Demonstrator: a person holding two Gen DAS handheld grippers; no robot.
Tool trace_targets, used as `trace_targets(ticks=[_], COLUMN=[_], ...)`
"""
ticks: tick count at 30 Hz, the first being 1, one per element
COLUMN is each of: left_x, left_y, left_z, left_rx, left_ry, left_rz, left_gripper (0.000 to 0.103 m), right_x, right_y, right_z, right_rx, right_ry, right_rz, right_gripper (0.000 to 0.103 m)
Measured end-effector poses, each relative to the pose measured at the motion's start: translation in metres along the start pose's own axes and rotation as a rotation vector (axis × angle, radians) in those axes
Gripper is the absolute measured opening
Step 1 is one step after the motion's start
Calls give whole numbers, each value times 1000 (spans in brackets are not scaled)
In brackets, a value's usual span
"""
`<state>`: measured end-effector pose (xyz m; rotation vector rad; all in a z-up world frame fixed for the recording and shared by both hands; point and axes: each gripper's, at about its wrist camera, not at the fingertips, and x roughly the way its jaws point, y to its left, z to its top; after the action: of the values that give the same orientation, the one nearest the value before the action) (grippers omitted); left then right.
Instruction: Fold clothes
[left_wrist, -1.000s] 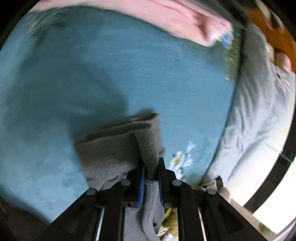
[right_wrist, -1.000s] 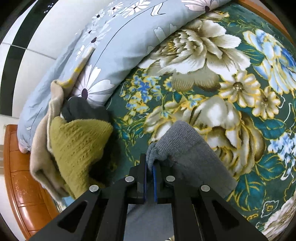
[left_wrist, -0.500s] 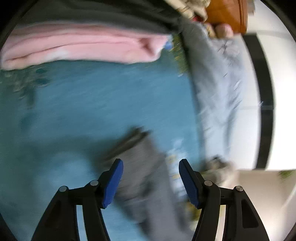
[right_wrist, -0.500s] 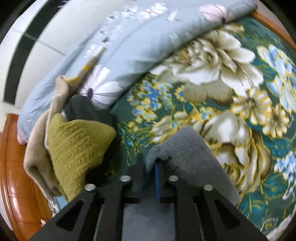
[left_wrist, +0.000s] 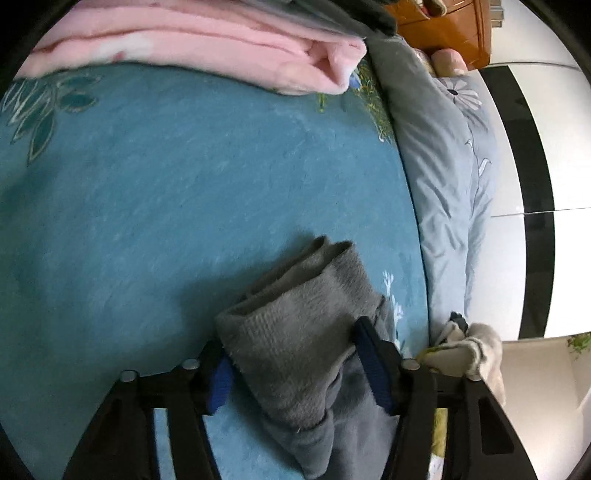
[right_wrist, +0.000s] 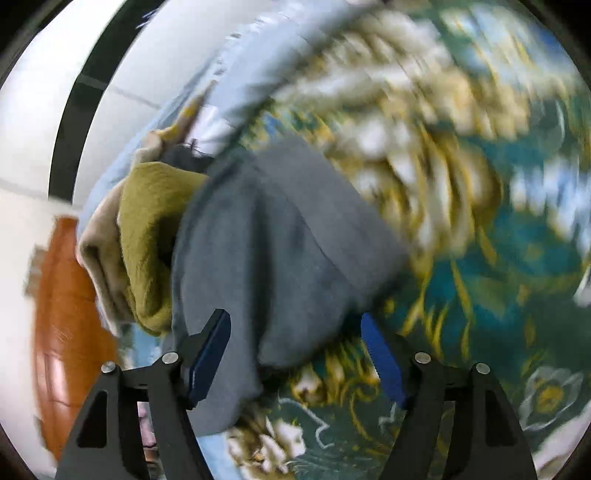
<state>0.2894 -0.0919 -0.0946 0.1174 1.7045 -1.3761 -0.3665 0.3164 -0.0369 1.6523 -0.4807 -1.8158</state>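
A grey fleece garment (left_wrist: 295, 325), folded with its ribbed cuff end up, lies on the blue blanket (left_wrist: 184, 184). My left gripper (left_wrist: 295, 373) straddles that cuff; its jaws are closing, with the cloth filling the gap between the blue pads (left_wrist: 219, 380). In the right wrist view the same grey garment (right_wrist: 266, 236) drapes over the floral bedspread (right_wrist: 480, 258). My right gripper (right_wrist: 295, 354) is opening, and the cloth's edge hangs loosely between its pads without being pressed. That view is blurred by motion.
A folded pink garment (left_wrist: 221, 40) lies at the blanket's far edge. A grey-blue flowered quilt (left_wrist: 443, 166) runs along the right. An olive knit (right_wrist: 147, 229) and a beige garment (right_wrist: 96, 251) are piled left of the grey cloth. Wooden furniture (right_wrist: 62, 314) stands beyond.
Both grippers were shut on the grey garment and have let it go, jaws now apart. The left view has rolled. The right gripper moved in over the garment, which now looms larger.
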Motion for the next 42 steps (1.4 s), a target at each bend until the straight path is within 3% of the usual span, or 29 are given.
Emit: trace_targets(ticks=[2, 5, 7, 9, 11, 13, 16, 19, 20, 22, 24, 28, 32, 37, 42], left_x=[4, 5, 2, -4, -16, -34, -73, -92, -86, -62, -46, -51, -55, -71, -96], left_y=[-2, -2, -7, -18, -36, -56, -78, -67, -49, -8, 33, 50, 19, -30, -137], left_z=[0, -1, -2, -1, 5, 10, 10, 5, 5, 7, 2, -5, -3, -19, -72], left_rx=[-21, -75, -77, -49, 7, 59, 121, 175, 152, 47, -50, -77, 55, 216, 546], left_ry=[-20, -48, -64, -73, -78, -72, -62, -70, -43, 25, 64, 36, 30, -41, -149], left_rz=[12, 13, 24, 36, 43, 24, -55, 11, 50, 107, 162, 134, 223, 296, 206], left_gripper=[29, 19, 17, 16, 15, 14, 14, 15, 15, 15, 15, 15, 15, 15, 15], right_x=[10, 25, 31, 34, 25, 10, -43, -67, -74, -61, -33, -17, -18, -17, -18], right_y=[-11, -15, -13, -9, 10, 35, 78, 71, 67, 40, -3, -35, -32, -28, -22], right_z=[-2, 2, 7, 14, 22, 29, 31, 23, 20, 15, 6, -13, -12, -12, -15], right_rx=[55, 120, 184, 247, 205, 119, -55, -125, -144, -114, -3, 91, 73, 39, 17], right_ry=[-31, -66, -80, -72, -70, -78, -132, -167, -178, -137, -50, -22, -24, -20, -24], right_rz=[10, 15, 34, 51, 58, 67, 173, 125, 102, 18, -60, -81, -86, -108, -119], right_gripper=[74, 74, 66, 36, 20, 17, 16, 16, 16, 16, 16, 16, 16, 20, 20])
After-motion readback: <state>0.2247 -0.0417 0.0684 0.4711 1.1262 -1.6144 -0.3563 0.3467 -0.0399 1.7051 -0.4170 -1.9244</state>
